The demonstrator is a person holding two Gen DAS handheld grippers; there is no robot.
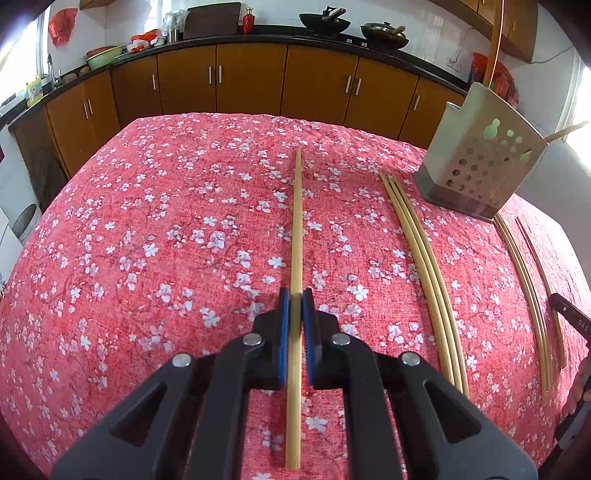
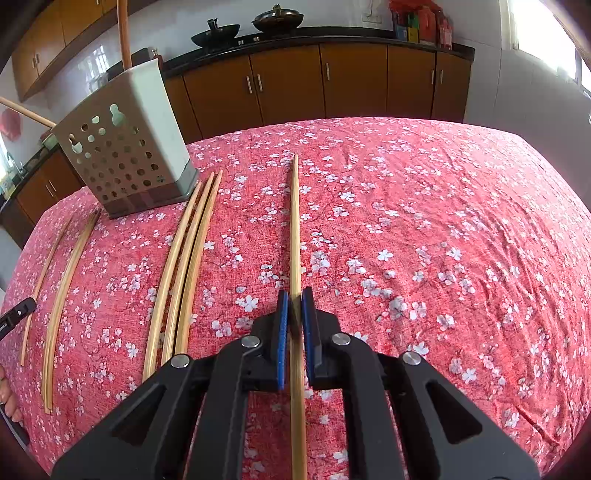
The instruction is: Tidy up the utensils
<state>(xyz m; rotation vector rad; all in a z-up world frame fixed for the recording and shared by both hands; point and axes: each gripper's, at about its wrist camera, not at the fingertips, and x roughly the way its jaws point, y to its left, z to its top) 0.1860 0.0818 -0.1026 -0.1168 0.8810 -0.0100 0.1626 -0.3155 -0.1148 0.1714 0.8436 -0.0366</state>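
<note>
In the left wrist view my left gripper is shut on a long pale bamboo chopstick that runs straight ahead over the red flowered tablecloth. In the right wrist view my right gripper is shut on another bamboo chopstick, which also points away from me. A grey perforated utensil holder stands at the far side of the table with a wooden handle sticking up out of it. Three loose chopsticks lie side by side between the held stick and the holder.
More chopsticks lie beyond the holder near the table's side edge. A black tip of the other gripper shows there, with a person's fingers below it. Brown kitchen cabinets and a counter with woks stand behind the table.
</note>
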